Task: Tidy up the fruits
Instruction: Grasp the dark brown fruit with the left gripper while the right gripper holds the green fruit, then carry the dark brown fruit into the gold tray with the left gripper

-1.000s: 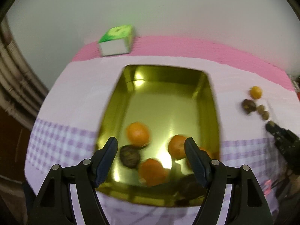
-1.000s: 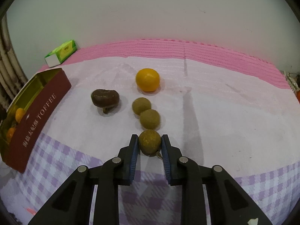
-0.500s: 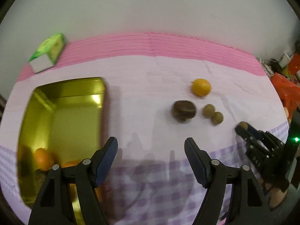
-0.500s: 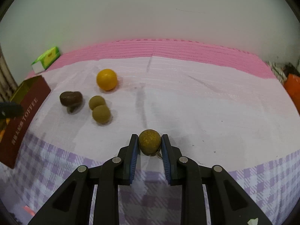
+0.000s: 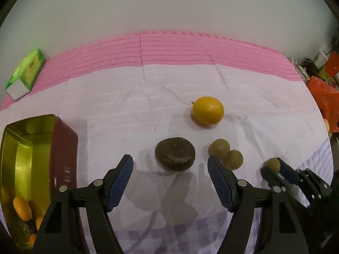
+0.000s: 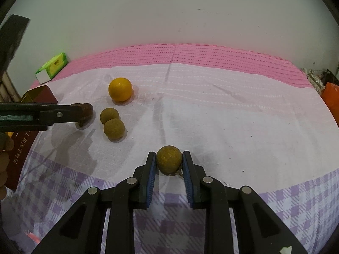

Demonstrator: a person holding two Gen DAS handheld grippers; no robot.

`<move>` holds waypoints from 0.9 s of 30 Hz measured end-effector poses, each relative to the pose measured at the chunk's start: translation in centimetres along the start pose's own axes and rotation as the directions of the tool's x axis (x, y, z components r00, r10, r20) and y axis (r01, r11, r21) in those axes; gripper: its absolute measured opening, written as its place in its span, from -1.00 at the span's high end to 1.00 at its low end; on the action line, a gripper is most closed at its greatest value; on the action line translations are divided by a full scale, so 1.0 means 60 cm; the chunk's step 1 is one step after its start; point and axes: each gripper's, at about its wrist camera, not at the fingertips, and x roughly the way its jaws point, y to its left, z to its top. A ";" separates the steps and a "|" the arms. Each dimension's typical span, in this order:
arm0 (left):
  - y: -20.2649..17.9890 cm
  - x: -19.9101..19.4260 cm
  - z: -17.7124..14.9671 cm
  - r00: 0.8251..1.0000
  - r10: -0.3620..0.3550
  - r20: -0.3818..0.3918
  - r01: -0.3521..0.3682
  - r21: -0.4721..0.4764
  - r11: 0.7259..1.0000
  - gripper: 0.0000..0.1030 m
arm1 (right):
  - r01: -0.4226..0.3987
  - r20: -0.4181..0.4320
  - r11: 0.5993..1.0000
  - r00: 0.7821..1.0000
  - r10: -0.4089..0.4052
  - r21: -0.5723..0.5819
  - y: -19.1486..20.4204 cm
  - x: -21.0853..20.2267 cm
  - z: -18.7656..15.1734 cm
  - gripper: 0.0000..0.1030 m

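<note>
My right gripper [image 6: 169, 159] is shut on a small brownish-green round fruit [image 6: 169, 158], also seen from the left wrist [image 5: 272, 164]. My left gripper [image 5: 170, 166] is open, its fingers either side of a dark brown fruit [image 5: 174, 157] on the cloth; in the right wrist view that fruit [image 6: 85, 114] is partly hidden behind a left finger [image 6: 63, 115]. Two more brownish-green fruits [image 5: 225, 153] [image 6: 111, 122] lie touching each other. An orange fruit [image 5: 208, 110] [image 6: 120, 89] lies farther back. A gold-lined toffee tin [image 5: 31, 169] at left holds several orange fruits [image 5: 22, 208].
A green and white small box [image 5: 25, 74] [image 6: 52, 67] lies at the far left on the pink mat. The tin's maroon wall [image 6: 23, 148] stands at the left. Orange bags [image 5: 322, 93] sit past the table's right edge.
My left gripper has swung right from over the tin to the dark brown fruit, still open. My right gripper has moved right and back with its small fruit, away from the other two.
</note>
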 end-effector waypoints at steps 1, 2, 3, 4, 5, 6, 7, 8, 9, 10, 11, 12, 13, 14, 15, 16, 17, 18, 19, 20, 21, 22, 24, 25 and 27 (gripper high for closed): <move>0.001 0.004 0.002 1.000 -0.002 -0.006 0.002 -0.006 1.000 -0.34 | -0.001 0.000 1.000 1.000 0.001 0.000 0.000 0.000 0.001 0.54; 0.003 0.010 0.004 1.000 -0.009 -0.014 0.009 -0.015 1.000 -0.29 | -0.001 0.000 1.000 1.000 0.001 0.000 0.000 0.000 0.001 0.54; 0.006 0.014 0.006 1.000 -0.016 -0.020 0.016 -0.026 1.000 -0.26 | -0.003 0.000 1.000 1.000 0.003 0.002 -0.001 0.000 0.001 0.54; 0.007 0.016 0.007 1.000 -0.019 -0.023 0.018 -0.032 0.999 -0.21 | -0.005 0.000 1.000 1.000 0.005 0.003 -0.002 0.001 0.001 0.53; 0.008 0.020 0.009 0.999 -0.019 -0.027 0.018 -0.036 0.999 -0.14 | -0.006 0.000 1.000 1.000 0.006 0.004 -0.002 0.001 0.001 0.53; 0.008 0.024 0.010 0.999 -0.019 -0.029 0.017 -0.038 0.999 -0.12 | -0.007 0.000 1.000 1.000 0.007 0.005 -0.003 0.001 0.000 0.53; 0.008 0.026 0.010 0.999 -0.018 -0.033 0.017 -0.040 0.999 -0.09 | -0.007 0.000 1.000 1.000 0.007 0.005 -0.003 0.001 0.000 0.53; 0.008 0.030 0.011 0.999 -0.019 -0.037 0.017 -0.043 0.999 -0.01 | -0.007 0.001 1.000 1.000 0.007 0.005 -0.003 0.001 0.000 0.53; 0.008 0.032 0.011 0.999 -0.027 -0.041 0.025 -0.048 0.999 0.04 | -0.007 0.001 1.000 1.000 0.007 0.005 -0.003 0.001 0.000 0.53; 0.007 0.033 0.011 0.999 -0.032 -0.043 0.030 -0.053 0.998 0.15 | -0.008 0.001 1.000 1.000 0.008 0.005 -0.003 0.001 0.000 0.53; 0.007 0.033 0.009 0.999 -0.028 -0.039 0.026 -0.057 0.998 0.15 | -0.007 0.001 1.000 1.000 0.007 0.005 -0.003 0.001 0.000 0.53; 0.007 0.032 0.008 0.999 -0.020 -0.038 0.018 -0.058 0.998 0.15 | -0.007 0.001 1.000 1.000 0.007 0.004 -0.003 0.001 0.000 0.53; 0.007 0.031 0.009 0.999 -0.019 -0.036 0.017 -0.058 0.998 0.15 | -0.007 0.001 1.000 1.000 0.007 0.004 -0.002 0.001 0.000 0.53; 0.006 0.028 0.008 0.999 -0.015 -0.034 0.013 -0.059 0.998 0.15 | -0.007 0.001 1.000 1.000 0.007 0.004 -0.003 0.001 0.000 0.53; 0.008 0.026 0.005 0.999 -0.012 -0.034 0.010 -0.061 0.998 0.15 | -0.007 0.001 1.000 1.000 0.007 0.004 -0.003 0.001 0.000 0.53; 0.009 0.022 0.002 0.999 -0.009 -0.035 0.007 -0.062 0.998 0.15 | -0.007 0.001 1.000 1.000 0.007 0.004 -0.003 0.001 0.000 0.53; 0.010 0.018 0.000 0.999 -0.009 -0.035 0.007 -0.065 0.998 0.15 | -0.007 0.001 1.000 1.000 0.007 0.004 -0.003 0.001 -0.001 0.53; 0.014 0.014 -0.003 0.999 -0.008 -0.035 0.005 -0.069 0.998 0.15 | -0.007 0.001 1.000 1.000 0.007 0.004 -0.003 0.002 -0.001 0.53; 0.016 0.008 -0.005 0.999 -0.006 -0.035 0.003 -0.073 0.997 0.15 | -0.007 0.001 1.000 1.000 0.007 0.004 -0.004 0.002 -0.001 0.53; 0.020 0.001 -0.009 0.999 -0.004 -0.034 0.002 -0.077 0.997 0.15 | -0.006 0.001 1.000 1.000 0.006 0.003 -0.004 0.001 -0.001 0.53; 0.023 -0.008 -0.014 0.999 -0.003 -0.032 0.001 -0.081 0.997 0.15 | -0.005 0.001 1.000 1.000 0.005 0.002 -0.005 0.001 -0.001 0.53; 0.027 -0.014 -0.017 1.000 0.000 -0.031 -0.003 -0.084 0.996 0.15 | -0.004 0.001 1.000 1.000 0.004 0.001 -0.004 0.001 -0.002 0.53; 0.036 -0.037 -0.027 1.000 0.008 -0.014 -0.009 -0.094 0.996 0.15 | 0.000 0.000 1.000 1.000 0.000 -0.003 -0.003 0.003 -0.002 0.53; 0.040 -0.046 -0.030 1.000 0.009 -0.007 -0.009 -0.097 0.995 0.15 | 0.003 0.000 1.000 1.000 -0.003 -0.005 -0.002 0.003 -0.001 0.53; 0.048 -0.068 -0.036 1.000 0.022 0.008 -0.021 -0.101 0.995 0.15 | 0.009 -0.001 1.000 1.000 -0.009 -0.010 0.000 0.004 -0.002 0.53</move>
